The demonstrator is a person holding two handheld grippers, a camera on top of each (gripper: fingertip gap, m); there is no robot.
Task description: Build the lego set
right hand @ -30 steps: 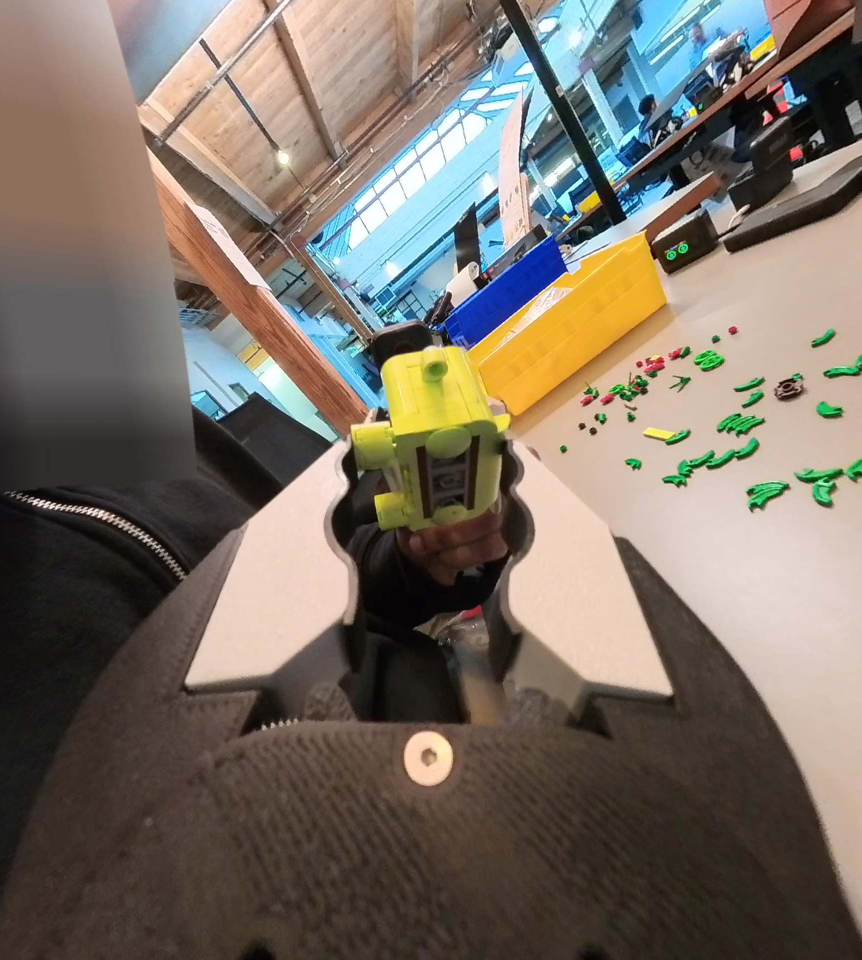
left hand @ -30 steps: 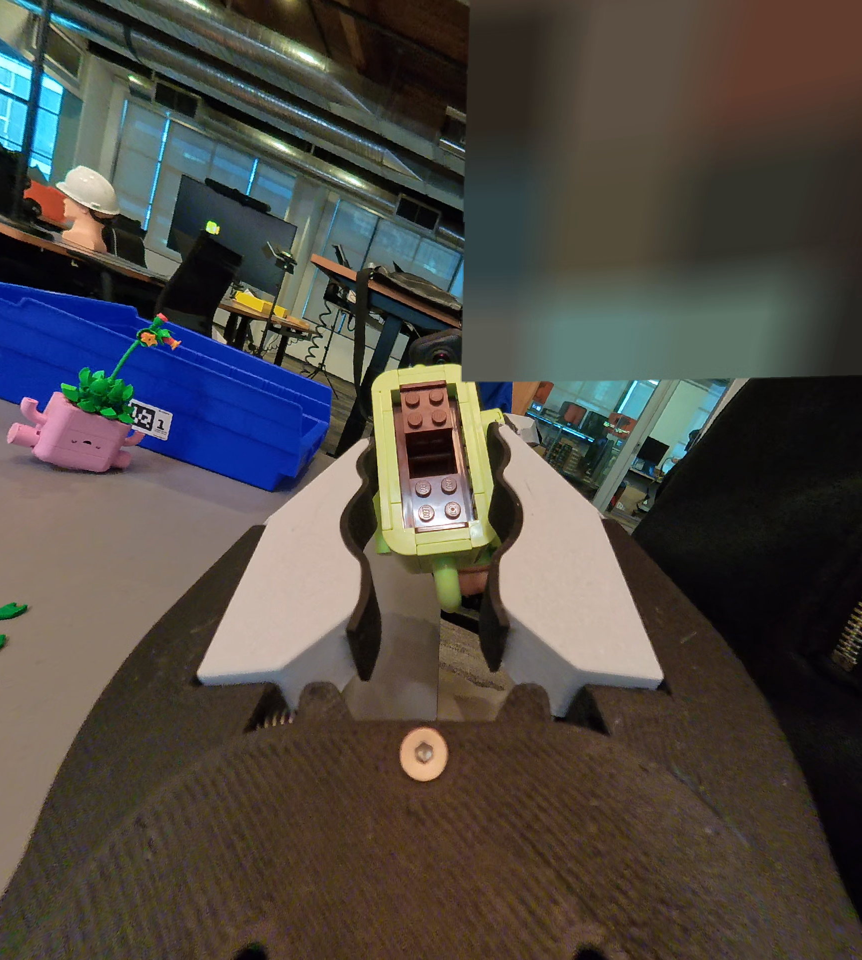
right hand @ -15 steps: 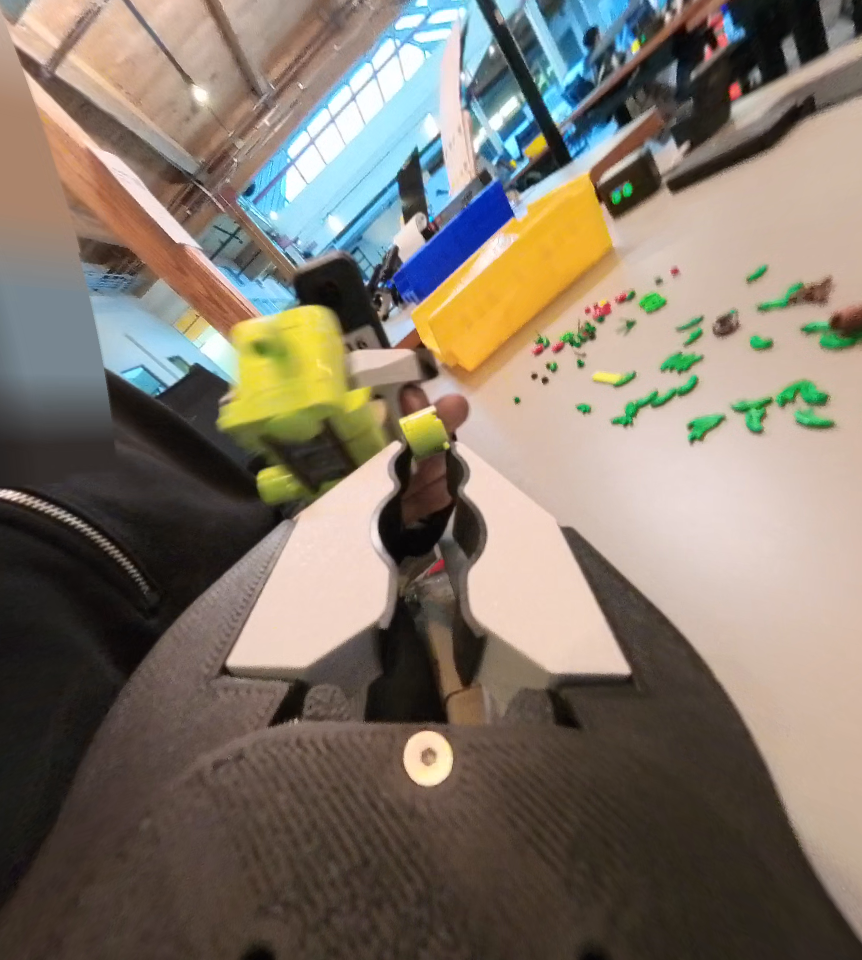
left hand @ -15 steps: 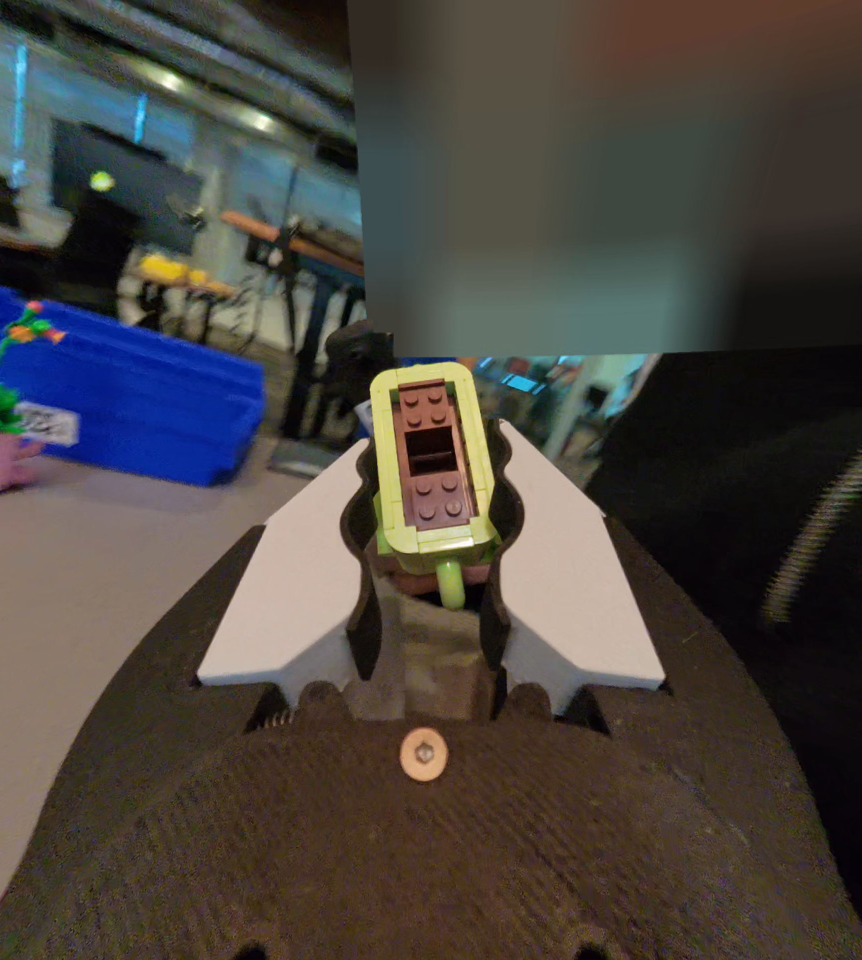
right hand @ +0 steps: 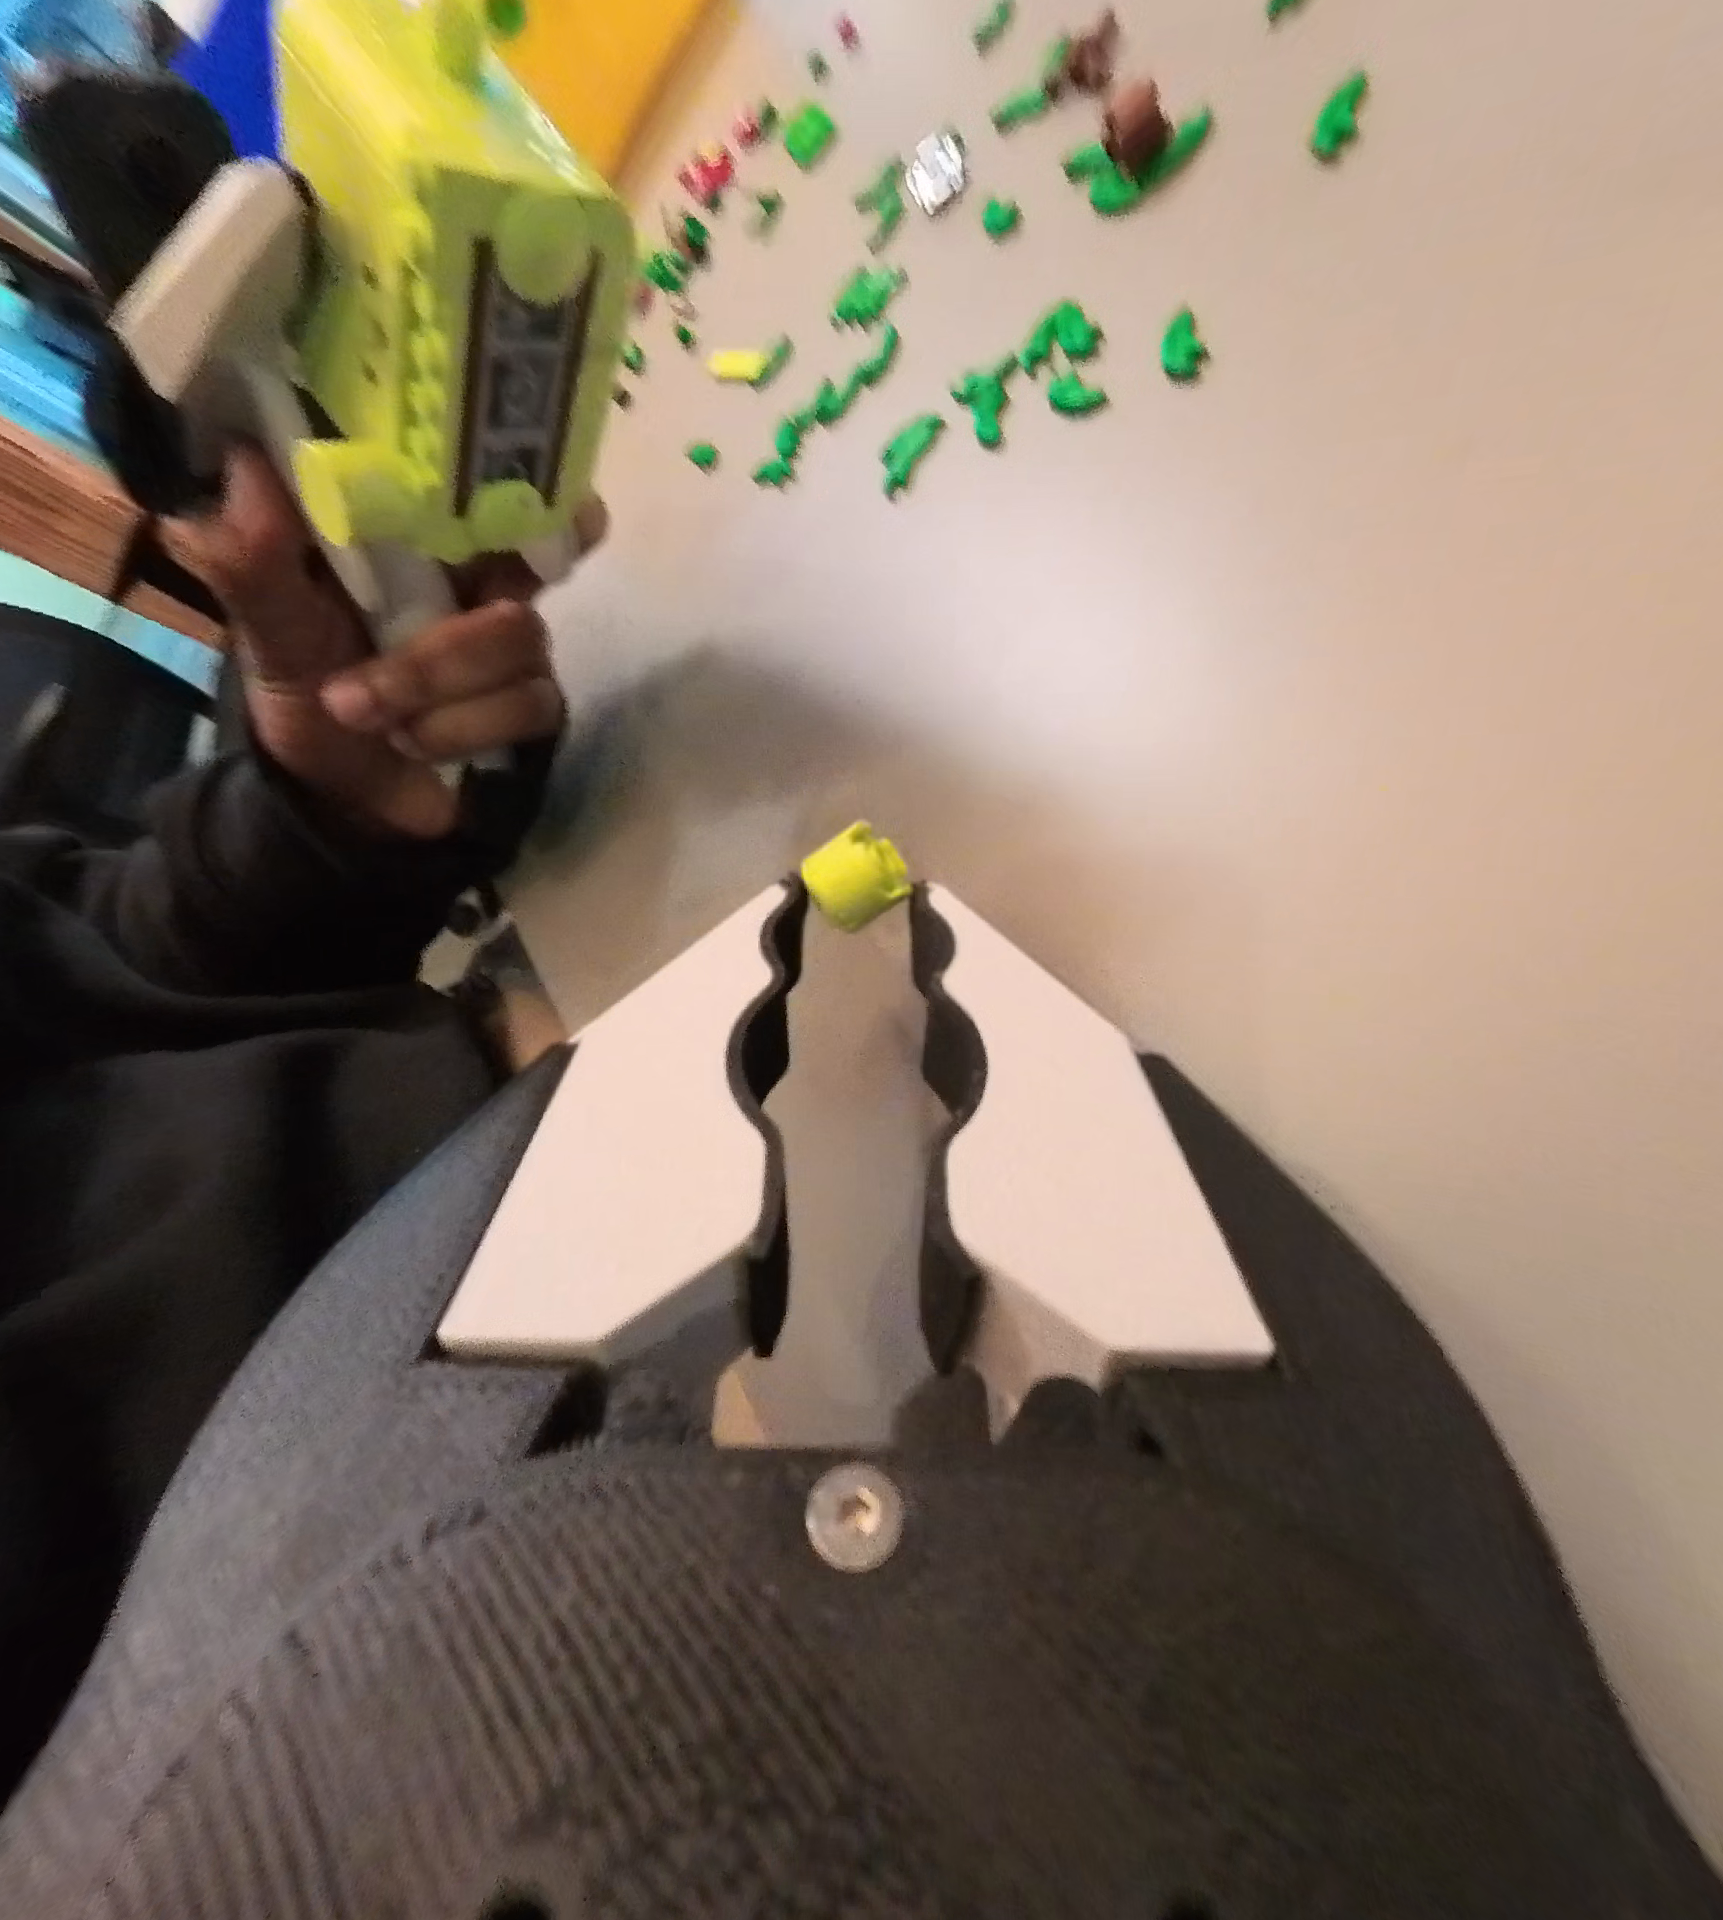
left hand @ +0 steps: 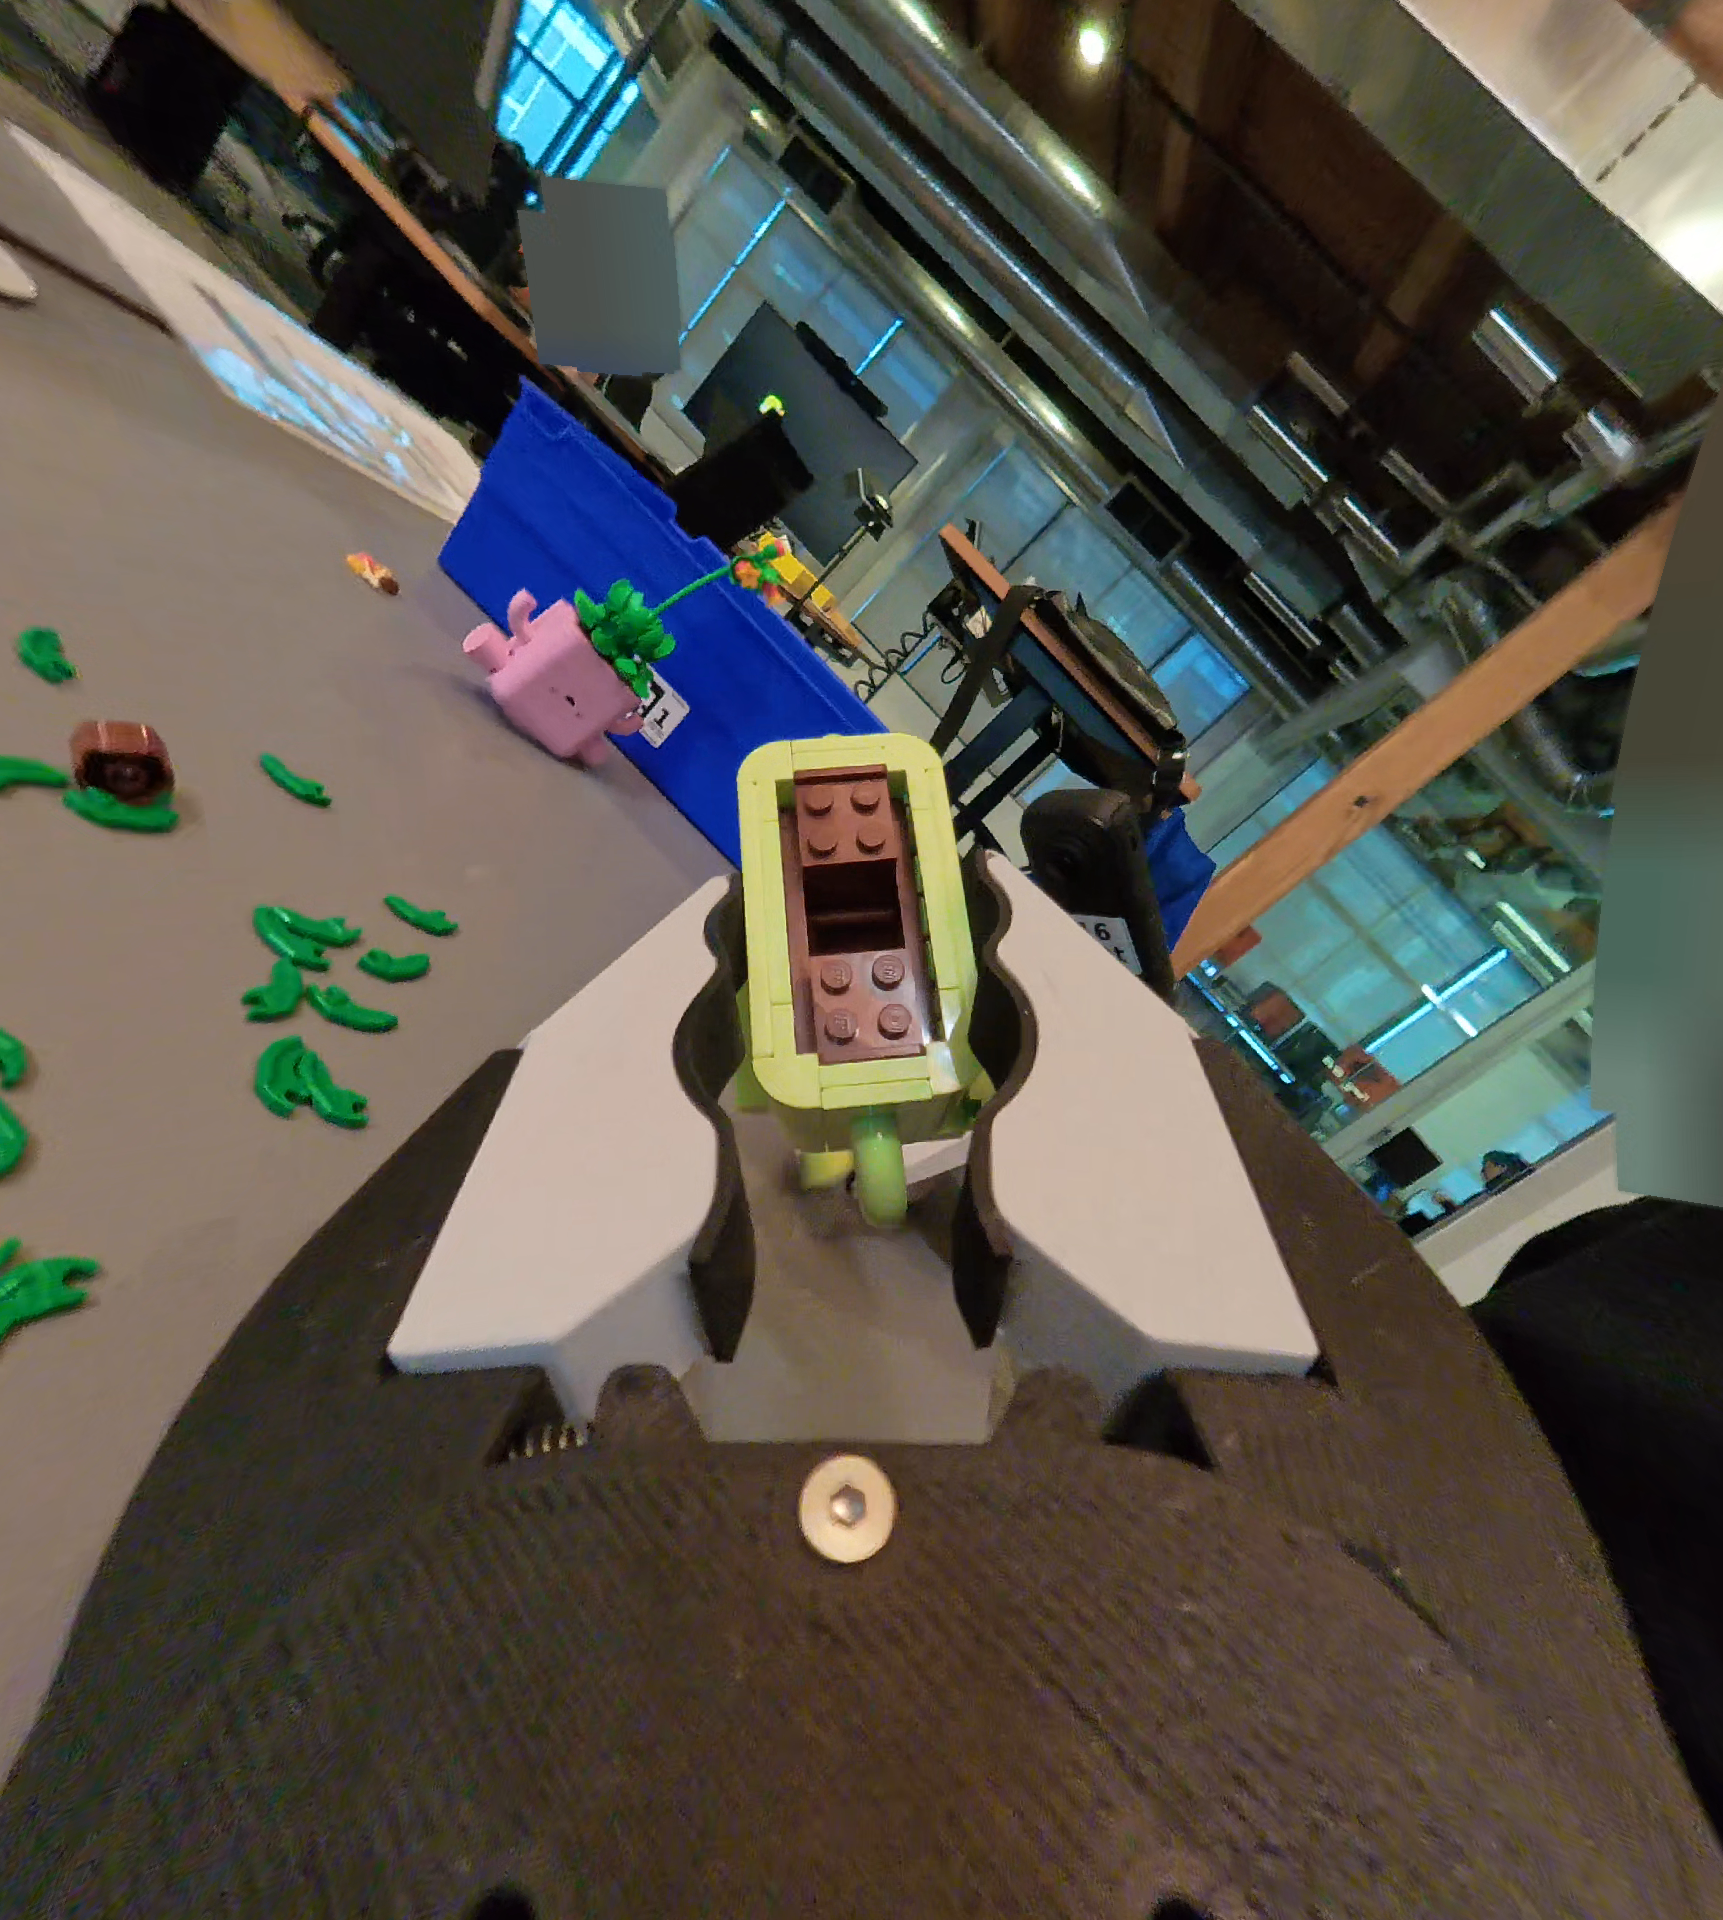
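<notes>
Two tongs pinch: left tongs [left hand: 852,997] clamp the lime pot [left hand: 852,925], long axis pointing forward; right tongs [right hand: 852,899] nip a small lime stud [right hand: 854,871].

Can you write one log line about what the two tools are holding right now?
left tool: shut on lime pot | right tool: shut on small lime piece | table: loose green leaves

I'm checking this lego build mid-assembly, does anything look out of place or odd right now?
One thing: a small lime round piece sits pinched in the right claw, apart from the lime pot model clamped in the left claw. Green leaf pieces lie scattered over the grey table, loose parts rather than a spill.
</notes>
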